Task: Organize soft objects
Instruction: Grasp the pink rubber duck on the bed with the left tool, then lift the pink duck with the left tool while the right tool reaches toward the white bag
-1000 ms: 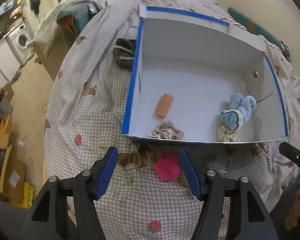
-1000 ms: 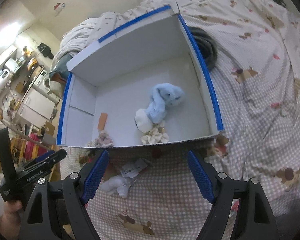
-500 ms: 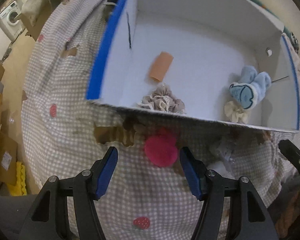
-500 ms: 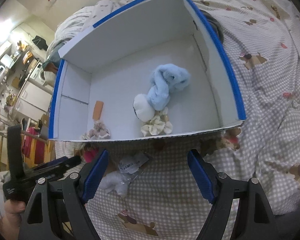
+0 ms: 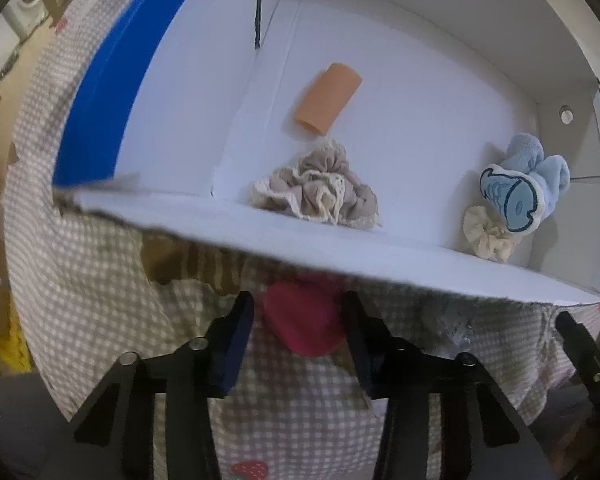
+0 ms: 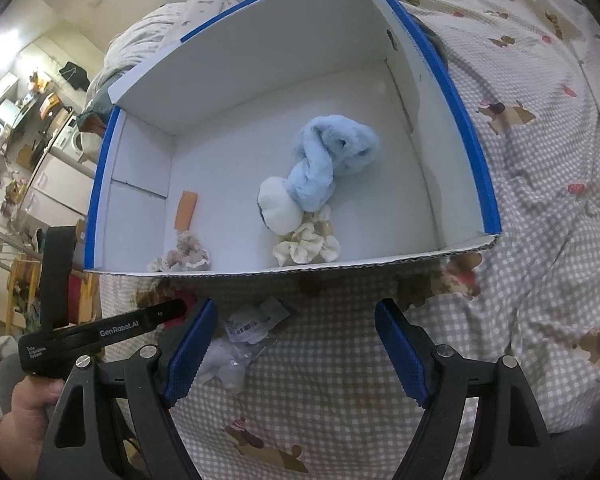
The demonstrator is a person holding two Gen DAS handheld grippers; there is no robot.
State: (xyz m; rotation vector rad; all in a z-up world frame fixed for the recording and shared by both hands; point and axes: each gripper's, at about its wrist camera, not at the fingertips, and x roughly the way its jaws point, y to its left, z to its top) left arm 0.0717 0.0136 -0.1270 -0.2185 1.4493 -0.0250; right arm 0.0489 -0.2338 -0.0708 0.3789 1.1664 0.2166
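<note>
A pink round soft piece (image 5: 305,322) lies on the checked bedspread just in front of the white box (image 5: 340,250). My left gripper (image 5: 300,312) is open, its jaws on either side of the pink piece. The box holds an orange roll (image 5: 327,99), a beige scrunchie (image 5: 320,189), a cream scrunchie (image 5: 486,238) and a blue plush (image 5: 520,188). My right gripper (image 6: 296,344) is open and empty above a white soft item in a plastic bag (image 6: 240,340), which lies by its left finger. The left gripper also shows in the right wrist view (image 6: 100,332).
The box (image 6: 476,168) has blue tape on its side rims and sits on a checked bedspread (image 6: 540,200) with dog prints. Rumpled bedding lies behind the box (image 6: 172,20). Room furniture (image 6: 40,140) stands far left, beyond the bed's edge.
My left gripper has moved forward and down toward the box front; the pink piece now sits between its open jaws. My right gripper has edged closer to the box.
</note>
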